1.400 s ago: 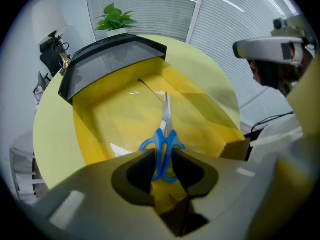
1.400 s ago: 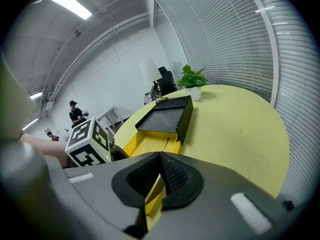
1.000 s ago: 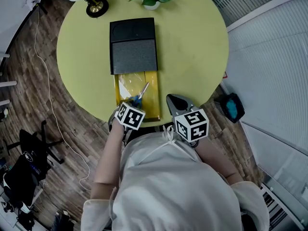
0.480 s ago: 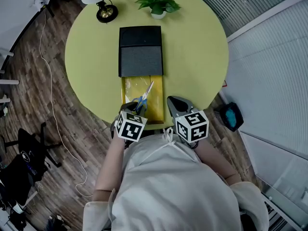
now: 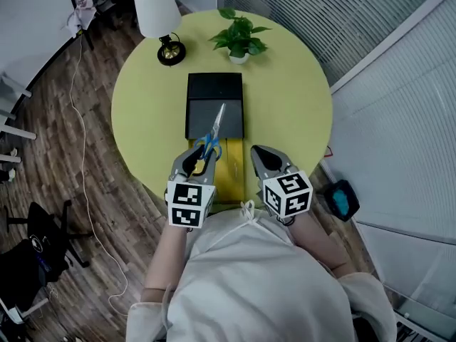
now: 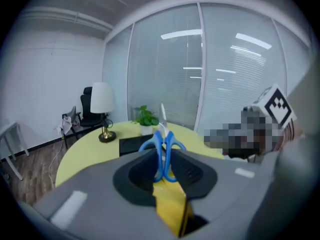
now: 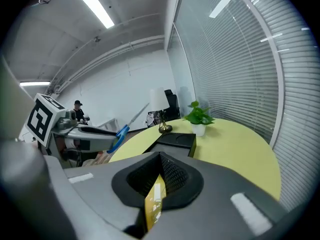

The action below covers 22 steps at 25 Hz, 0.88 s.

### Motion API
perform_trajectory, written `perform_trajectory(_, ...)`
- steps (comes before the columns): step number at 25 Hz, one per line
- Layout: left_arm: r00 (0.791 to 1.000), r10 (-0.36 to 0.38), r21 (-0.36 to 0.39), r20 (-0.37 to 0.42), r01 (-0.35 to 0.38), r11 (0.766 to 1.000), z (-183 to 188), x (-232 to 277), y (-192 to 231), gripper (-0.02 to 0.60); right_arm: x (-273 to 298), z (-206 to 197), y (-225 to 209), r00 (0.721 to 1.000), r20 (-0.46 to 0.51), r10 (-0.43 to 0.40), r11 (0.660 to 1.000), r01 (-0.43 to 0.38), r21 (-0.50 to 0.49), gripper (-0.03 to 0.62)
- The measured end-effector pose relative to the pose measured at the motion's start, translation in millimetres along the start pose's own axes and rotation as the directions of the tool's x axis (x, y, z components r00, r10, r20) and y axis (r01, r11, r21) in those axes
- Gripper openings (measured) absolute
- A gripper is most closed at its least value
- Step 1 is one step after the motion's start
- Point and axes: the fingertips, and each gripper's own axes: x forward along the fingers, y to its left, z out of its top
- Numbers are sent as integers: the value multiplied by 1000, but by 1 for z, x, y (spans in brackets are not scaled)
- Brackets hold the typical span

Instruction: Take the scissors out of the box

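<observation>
My left gripper (image 5: pixel 199 158) is shut on the blue handles of the scissors (image 5: pixel 211 141) and holds them in the air. Their silver blade points away from me, over the black box (image 5: pixel 214 91). The box's yellow drawer (image 5: pixel 234 175) lies pulled out toward me, below and just right of the left gripper. In the left gripper view the scissors (image 6: pixel 163 151) stand upright between the jaws. My right gripper (image 5: pixel 258 153) hovers beside the drawer's right edge, shut with nothing in it. The right gripper view shows the scissors (image 7: pixel 120 132) at its left.
The round yellow-green table (image 5: pixel 292 98) carries a white lamp (image 5: pixel 158 11) and a potted plant (image 5: pixel 239 38) at its far side. A glass wall with blinds runs along the right. An office chair (image 5: pixel 39 251) and a cable lie on the wood floor at left.
My left gripper has risen with the scissors, lifting them out of the yellow drawer, and the blade has tipped up and forward. The right gripper has lifted a little.
</observation>
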Motion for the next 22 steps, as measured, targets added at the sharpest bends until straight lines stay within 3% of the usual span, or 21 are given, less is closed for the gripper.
perform_trajectory(4, 985, 13, -16, 172, -10, 1000, 55, -19, 5, 89, -5, 30, -2, 998, 63, 5, 1000, -3, -18, -2)
perform_trajectory(9, 932, 41, -44, 360, -28, 999, 105, -45, 7, 91, -16, 59, -2, 990, 140, 17, 1000, -14, -20, -2)
perform_trajectory(11, 923, 60, -38, 380, -49, 998, 112, -48, 8, 91, -23, 71, -2, 984, 178, 15, 1000, -13, -13, -2)
perform_trajectory(15, 924, 66, -45, 376, -53, 998, 113, -47, 8, 91, -32, 86, -3, 976, 220, -5, 999, 14, -41, -2)
perform_trajectory(22, 929, 68, -44, 363, -56, 997, 111, -42, 2, 91, -32, 84, -6, 977, 211, -3, 999, 14, -51, -2)
